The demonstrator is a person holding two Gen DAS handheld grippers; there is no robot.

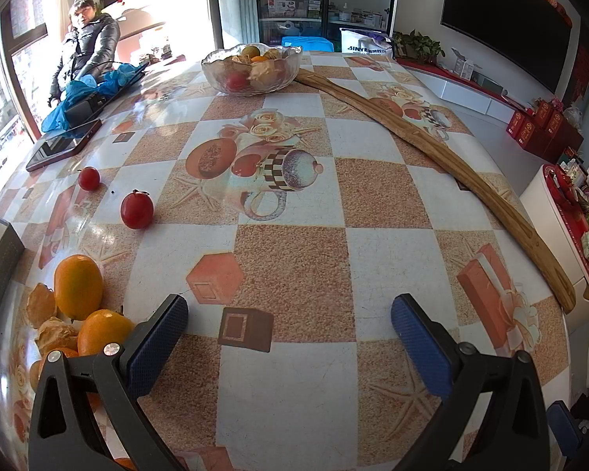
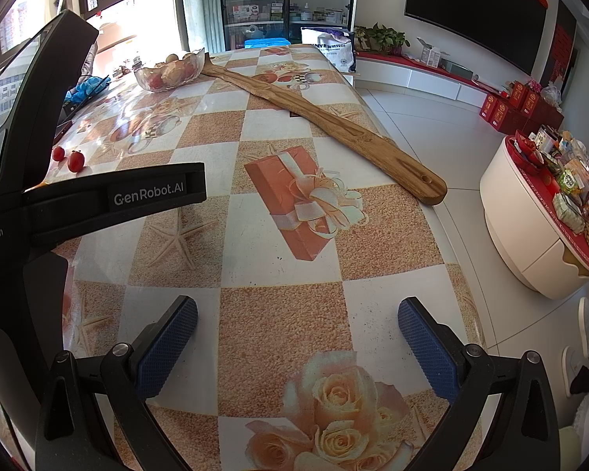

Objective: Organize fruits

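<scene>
The clear glass bowl (image 1: 251, 68) at the table's far end already holds several fruits. Left loose near the left gripper (image 1: 290, 324): 2 small red tomatoes (image 1: 136, 209), oranges (image 1: 77, 286) and papery husked fruits (image 1: 41, 304). Both the left gripper and the right gripper (image 2: 296, 329) gape wide, holding nothing.

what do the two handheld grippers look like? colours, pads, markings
Both match: the left gripper and right gripper have matte black plastic finger arms with triangular cutouts, silver screw heads at the joints, and blue pads with a fine grid texture. The right wrist view shows the left unit's black body printed "GenRobot.AI" in white. No cables or sleeves visible.
</scene>
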